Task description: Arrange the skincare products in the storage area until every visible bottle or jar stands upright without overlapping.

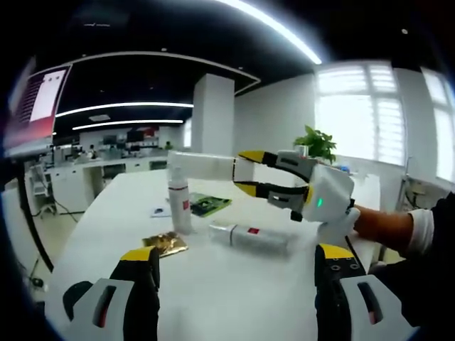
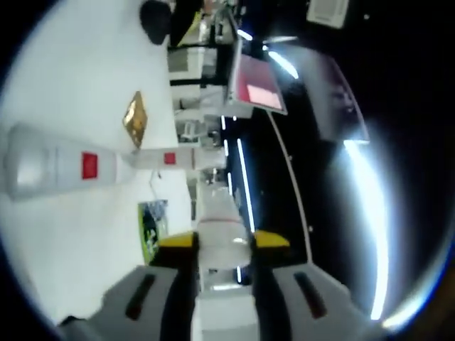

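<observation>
Left gripper view: right gripper (image 1: 245,172) at 1 o'clock clenches a white tube (image 1: 201,165) above the surface (image 1: 234,284); left gripper (image 1: 238,273) released. One bottle (image 1: 179,197) upright, another (image 1: 250,236) lying.

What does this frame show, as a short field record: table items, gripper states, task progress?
surface: white table
standing: white bottle, upright
lying: white tube, on its side
held: white product, horizontal in right gripper
left gripper: open, empty
other items: gold packet, green card
progress: unfinished
</observation>
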